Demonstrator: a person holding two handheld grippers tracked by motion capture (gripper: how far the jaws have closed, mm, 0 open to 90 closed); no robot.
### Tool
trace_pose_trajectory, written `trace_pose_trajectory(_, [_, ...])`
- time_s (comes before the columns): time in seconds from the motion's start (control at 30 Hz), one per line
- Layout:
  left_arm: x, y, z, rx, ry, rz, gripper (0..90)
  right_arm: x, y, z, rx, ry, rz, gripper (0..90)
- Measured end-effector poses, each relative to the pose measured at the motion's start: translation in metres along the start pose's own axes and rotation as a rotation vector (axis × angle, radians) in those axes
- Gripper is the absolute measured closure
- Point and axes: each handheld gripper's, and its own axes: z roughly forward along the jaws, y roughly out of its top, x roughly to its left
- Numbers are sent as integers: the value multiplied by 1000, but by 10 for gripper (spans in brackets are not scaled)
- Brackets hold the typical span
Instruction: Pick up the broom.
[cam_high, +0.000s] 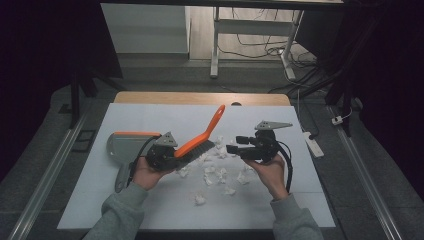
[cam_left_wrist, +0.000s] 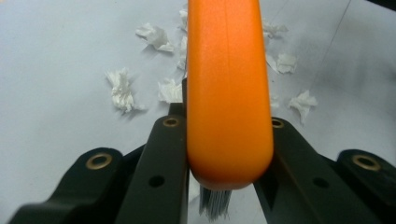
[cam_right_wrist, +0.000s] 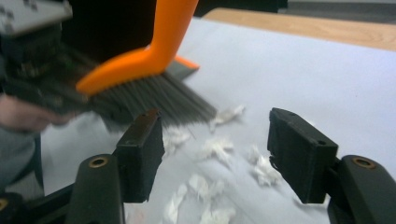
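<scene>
Two tongs: left (cam_left_wrist: 229, 154) clamping half-hidden brush (cam_left_wrist: 229, 84), right (cam_right_wrist: 215, 154) agape over blurred paper scraps (cam_right_wrist: 217, 149).

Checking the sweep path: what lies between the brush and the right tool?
Crumpled paper scraps on the white sheet, seen in the high view, between brush and right tool.

L gripper (cam_high: 172, 156) clamped tight; R gripper (cam_high: 231, 148) jaws apart, raised.

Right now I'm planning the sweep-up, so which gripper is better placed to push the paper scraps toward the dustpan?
The left gripper: it already clamps the orange brush, bristles beside the paper scraps. The right gripper hovers open and empty, farther from the dustpan.
</scene>
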Motion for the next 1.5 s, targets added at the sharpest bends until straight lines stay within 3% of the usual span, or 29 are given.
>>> trace_pose_trajectory(0.17, [1, 2, -9, 21, -22, 19, 795, 1, -2, -4, 18, 18, -30, 349])
trace_pose_trajectory(0.37, [2, 4, -21, 79, -40, 51, 795, 5, -4, -11, 28, 23, -93, 341])
trace_pose_trajectory(0.53, [2, 6, -23, 117, -51, 74, 794, 11, -4, -11, 39, 33, -119, 341])
trace_pose_trajectory(0.83, [1, 6, -10, 191, -77, 83, 794, 26, -1, -8, 75, 70, -186, 335])
trace_pose_trajectory(1.13, [-6, 21, 7, 315, -77, 153, 793, 38, 3, -5, 112, 76, -242, 316])
trace_pose_trajectory(1.3, [-12, 29, 20, 365, -112, 197, 794, 46, 8, -6, 139, 67, -282, 316])
trace_pose_trajectory(1.37, [-16, 32, 26, 384, -121, 217, 794, 49, 11, -1, 179, 60, -317, 315])
trace_pose_trajectory(1.5, [-22, 35, 33, 406, -152, 243, 793, 46, 11, 8, 230, 62, -333, 307])
